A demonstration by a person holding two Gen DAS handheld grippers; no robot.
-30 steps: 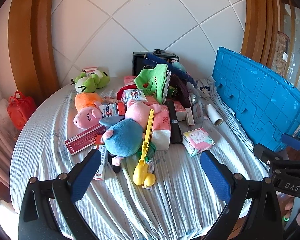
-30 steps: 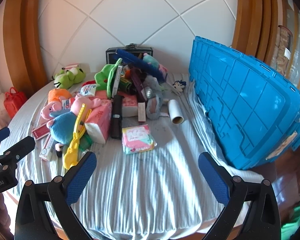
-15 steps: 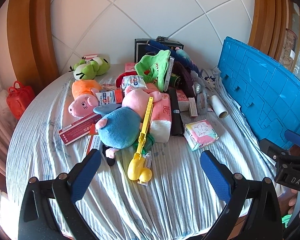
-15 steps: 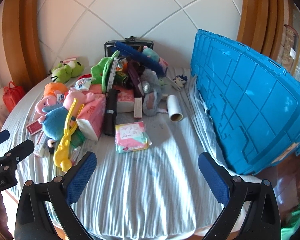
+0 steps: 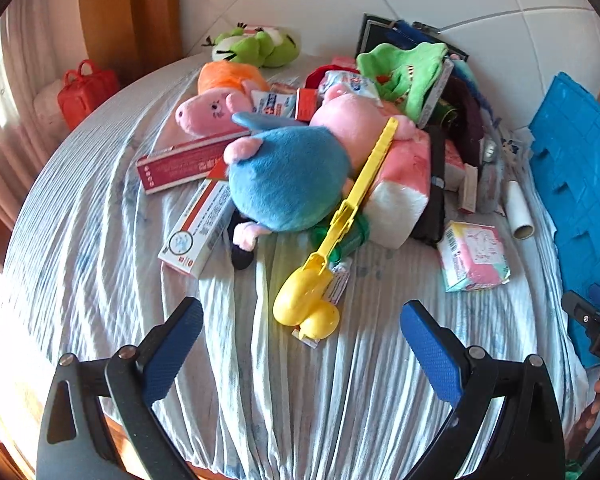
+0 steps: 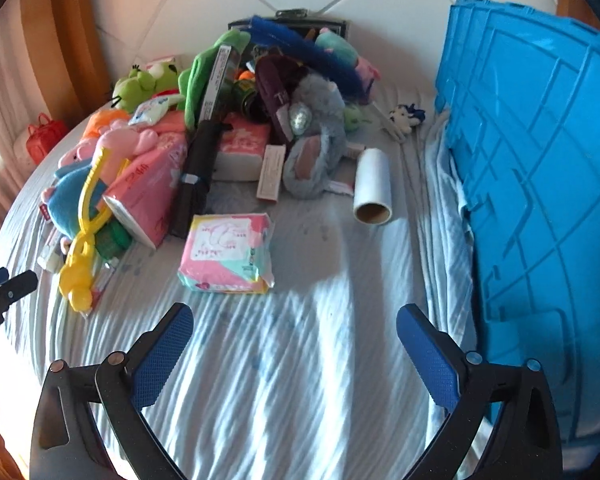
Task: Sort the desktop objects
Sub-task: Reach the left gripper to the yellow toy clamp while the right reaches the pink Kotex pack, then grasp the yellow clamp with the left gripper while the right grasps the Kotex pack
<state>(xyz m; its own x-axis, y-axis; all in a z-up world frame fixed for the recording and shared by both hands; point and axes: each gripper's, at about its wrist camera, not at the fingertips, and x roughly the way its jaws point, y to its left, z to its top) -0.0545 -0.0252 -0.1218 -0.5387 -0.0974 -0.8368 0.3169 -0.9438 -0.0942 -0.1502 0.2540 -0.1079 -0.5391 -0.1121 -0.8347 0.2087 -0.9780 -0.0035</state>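
A pile of objects lies on a round table with a striped cloth (image 5: 100, 216). It holds a blue-bodied pig plush (image 5: 288, 176), a yellow plastic toy clamp (image 5: 332, 240), a pink tissue pack (image 5: 400, 184), red and white boxes (image 5: 198, 222) and a pink pad packet (image 6: 226, 254). A white roll (image 6: 373, 186) lies near the blue crate (image 6: 540, 184). My left gripper (image 5: 300, 340) is open and empty, just short of the yellow toy. My right gripper (image 6: 294, 344) is open and empty, short of the pad packet.
A green frog plush (image 5: 260, 46) and a black box (image 6: 288, 26) sit at the back by the white wall. A red bag (image 5: 86, 86) stands off the table's left. A grey plush (image 6: 316, 152) and a black umbrella (image 6: 198, 178) lie in the pile.
Both grippers have moved forward and lower over the table, closer to the pile. The left one has turned left. Both stay open.
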